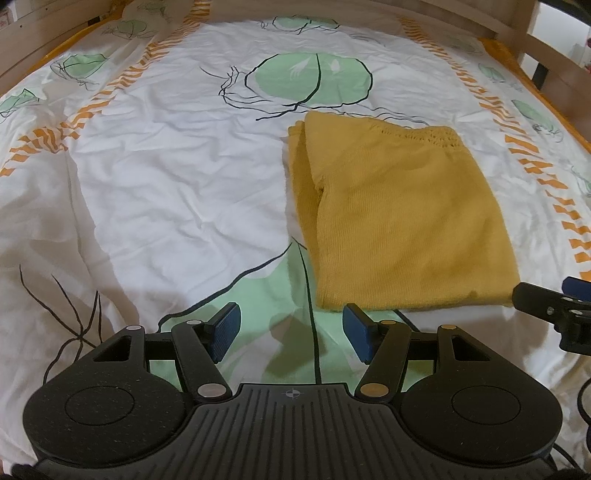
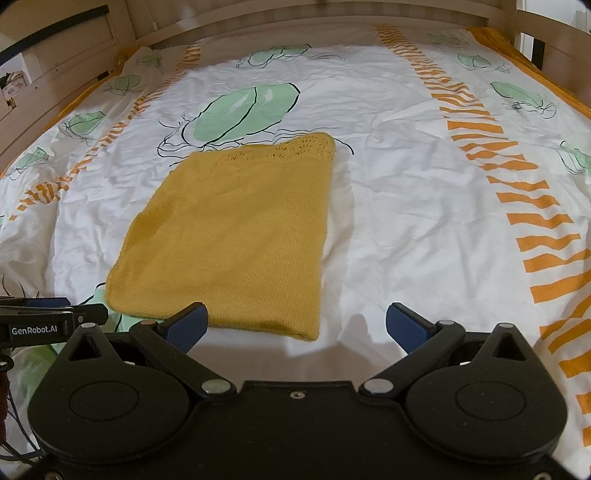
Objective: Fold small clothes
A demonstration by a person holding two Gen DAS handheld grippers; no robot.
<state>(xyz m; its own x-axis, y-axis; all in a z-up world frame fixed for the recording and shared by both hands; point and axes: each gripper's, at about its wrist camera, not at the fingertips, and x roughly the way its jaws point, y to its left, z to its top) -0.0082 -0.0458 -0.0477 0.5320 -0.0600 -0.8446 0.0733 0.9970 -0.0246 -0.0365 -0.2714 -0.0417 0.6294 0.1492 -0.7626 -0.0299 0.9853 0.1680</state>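
A mustard-yellow knitted garment (image 1: 402, 218) lies folded into a flat rectangle on the bed, its lacy hem at the far end. In the right wrist view the same garment (image 2: 236, 240) sits just ahead and left of centre. My left gripper (image 1: 291, 330) stands open just short of the garment's near left corner, with only bedsheet between its blue pads. My right gripper (image 2: 297, 326) is open too, wider, hovering over the garment's near right corner without pressing on it. Each gripper shows at the edge of the other's view.
The bed is covered by a wrinkled white sheet (image 1: 166, 192) with green leaf prints and orange striped bands. A wooden bed frame (image 2: 258, 22) rises along the far side and both sides. Dark cables (image 2: 14, 435) hang at the lower left.
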